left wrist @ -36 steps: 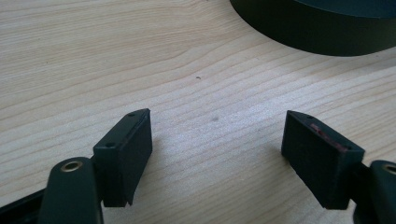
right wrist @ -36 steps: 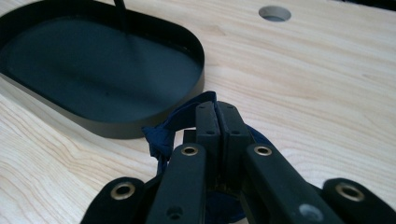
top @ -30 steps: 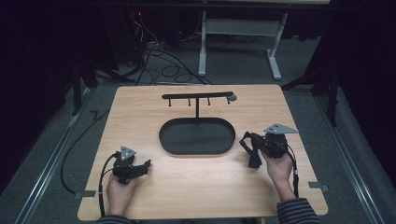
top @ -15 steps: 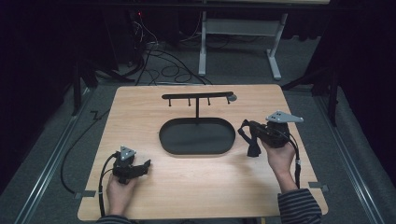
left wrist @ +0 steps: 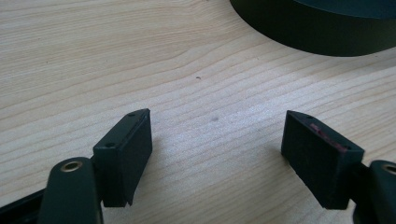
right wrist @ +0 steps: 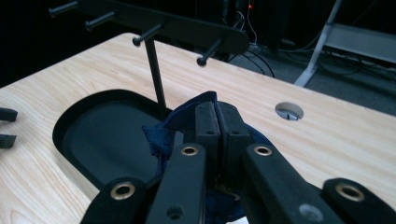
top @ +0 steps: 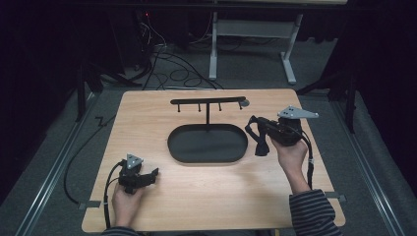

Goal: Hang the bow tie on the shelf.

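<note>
- A dark blue fabric loop (right wrist: 161, 135), apparently a soft scrunchie or hair band, is held in the right gripper (top: 261, 136); the jaws are pressed together on a fold of it, with the rest bunched to their left and hanging below in the right gripper view.
- In the high view, the loop (top: 257, 135) is seen dangling above the tabletop (top: 314, 196), just right of the oval tray (top: 206, 156).
- The relation that matters: the black hanger stand (right wrist: 154, 70) lies ahead of and above the closed jaws, its crossbar running across the right gripper view, with short round-tipped pegs (right wrist: 208, 51) pointing toward the gripper. The nearest peg is judged the likely target, up and slightly forward of the fabric.
- The right hand is clearly the nearer one; the stand is well apart from the left gripper (top: 142, 178).
- The left gripper (left wrist: 217, 158) rests low on the tabletop, its jaws wide apart with nothing but pale wood grain between them.
- The stand and tray appear to be matte black metal, smooth and rigid; the fabric is limp and crinkled.
</note>
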A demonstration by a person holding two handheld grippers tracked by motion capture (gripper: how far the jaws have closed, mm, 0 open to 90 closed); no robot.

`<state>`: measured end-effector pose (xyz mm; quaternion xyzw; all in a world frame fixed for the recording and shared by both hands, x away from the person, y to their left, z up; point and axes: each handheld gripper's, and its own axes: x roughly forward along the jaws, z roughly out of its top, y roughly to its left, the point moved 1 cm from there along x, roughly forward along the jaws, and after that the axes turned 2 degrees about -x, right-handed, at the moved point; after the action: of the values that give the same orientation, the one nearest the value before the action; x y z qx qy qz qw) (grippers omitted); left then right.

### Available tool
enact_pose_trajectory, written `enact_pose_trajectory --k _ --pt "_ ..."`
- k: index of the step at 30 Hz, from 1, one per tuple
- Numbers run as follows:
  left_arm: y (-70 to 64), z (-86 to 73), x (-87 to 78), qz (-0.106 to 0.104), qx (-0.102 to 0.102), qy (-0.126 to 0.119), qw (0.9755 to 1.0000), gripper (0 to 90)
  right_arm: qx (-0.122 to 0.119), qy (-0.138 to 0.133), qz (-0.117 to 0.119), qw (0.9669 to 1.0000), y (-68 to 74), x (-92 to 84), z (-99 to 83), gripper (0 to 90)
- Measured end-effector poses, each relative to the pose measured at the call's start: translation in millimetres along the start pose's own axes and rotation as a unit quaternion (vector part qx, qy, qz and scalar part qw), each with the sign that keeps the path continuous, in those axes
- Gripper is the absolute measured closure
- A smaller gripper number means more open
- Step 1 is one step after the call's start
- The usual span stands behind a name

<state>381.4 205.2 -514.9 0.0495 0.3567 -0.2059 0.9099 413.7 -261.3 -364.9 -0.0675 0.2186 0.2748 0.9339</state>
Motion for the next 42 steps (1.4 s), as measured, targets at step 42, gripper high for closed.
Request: enact_pose_trajectory --k 42 --pt "0.3 0.5 0.6 0.005 -0.005 -0.001 1.0 25.5 0.001 -0.017 0.004 0.9998 -3.4 44.1 40.6 90.0"
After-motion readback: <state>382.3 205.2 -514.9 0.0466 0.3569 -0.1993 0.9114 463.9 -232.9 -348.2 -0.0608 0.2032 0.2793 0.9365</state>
